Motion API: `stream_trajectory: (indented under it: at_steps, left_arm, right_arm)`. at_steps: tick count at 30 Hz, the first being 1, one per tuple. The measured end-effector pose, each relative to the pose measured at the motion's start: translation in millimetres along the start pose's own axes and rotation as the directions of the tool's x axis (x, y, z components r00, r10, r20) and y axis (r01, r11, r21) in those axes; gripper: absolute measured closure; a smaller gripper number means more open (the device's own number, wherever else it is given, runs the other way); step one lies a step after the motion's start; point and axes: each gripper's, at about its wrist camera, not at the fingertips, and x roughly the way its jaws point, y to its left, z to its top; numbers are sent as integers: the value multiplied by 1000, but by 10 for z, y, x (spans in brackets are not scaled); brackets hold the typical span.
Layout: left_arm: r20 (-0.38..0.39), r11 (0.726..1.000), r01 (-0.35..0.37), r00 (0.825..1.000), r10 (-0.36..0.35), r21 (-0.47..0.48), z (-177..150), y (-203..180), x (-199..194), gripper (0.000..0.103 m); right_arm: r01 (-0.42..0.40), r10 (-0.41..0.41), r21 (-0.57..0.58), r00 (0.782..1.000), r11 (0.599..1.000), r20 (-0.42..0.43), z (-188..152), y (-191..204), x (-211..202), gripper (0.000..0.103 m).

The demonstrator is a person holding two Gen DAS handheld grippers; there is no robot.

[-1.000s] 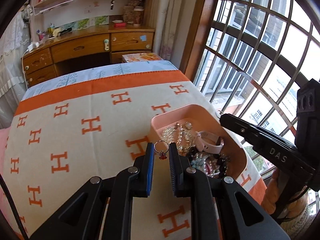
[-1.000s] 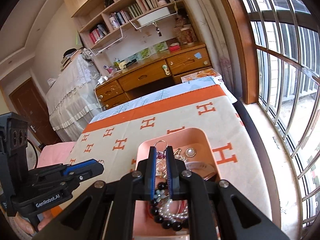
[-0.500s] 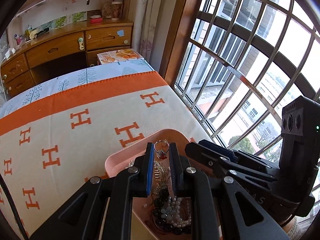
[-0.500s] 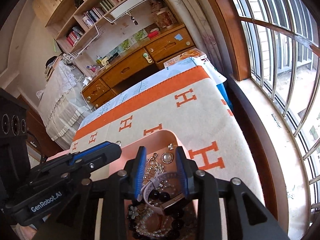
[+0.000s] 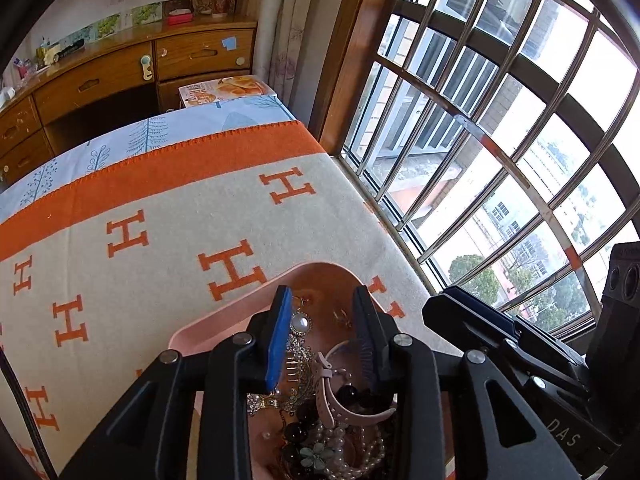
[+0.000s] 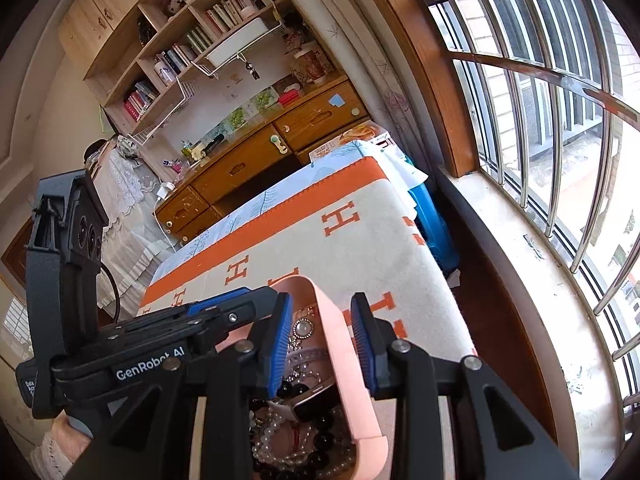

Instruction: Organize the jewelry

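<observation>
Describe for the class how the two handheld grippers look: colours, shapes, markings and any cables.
The left gripper and the right gripper are both black plastic scissor-like frames with silver rivets and flat, ribbed blue pads on the fingers. Seen from the right wrist camera, the left unit carries white "GenRobot AI" lettering, a black camera box and a black cable. The right unit shows "DAS" lettering.
</observation>
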Motion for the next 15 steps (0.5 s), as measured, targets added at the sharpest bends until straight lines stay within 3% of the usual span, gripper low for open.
stream_trajectory:
  at_steps: [6, 8, 9, 15]
  left_arm:
    - [29, 999, -21, 999, 22, -28, -16, 71, -163, 67]
    - [53, 999, -33, 998, 35, -35, -54, 102, -275, 53]
    - [68, 998, -45, 997, 47, -36, -85, 117, -348, 51]
    - [116, 994, -101, 988, 106, -50, -366, 240, -794, 47]
  right_arm:
    - [12, -12, -20, 1000, 1000, 3, -60, 45, -81, 72]
    - [18, -18, -42, 1000, 999, 2, -88, 109, -118, 72]
    - [19, -19, -54, 1000, 998, 0, -107, 144, -135, 72]
    - [-5, 2, -119, 1000, 993, -22, -272, 421, -264, 72]
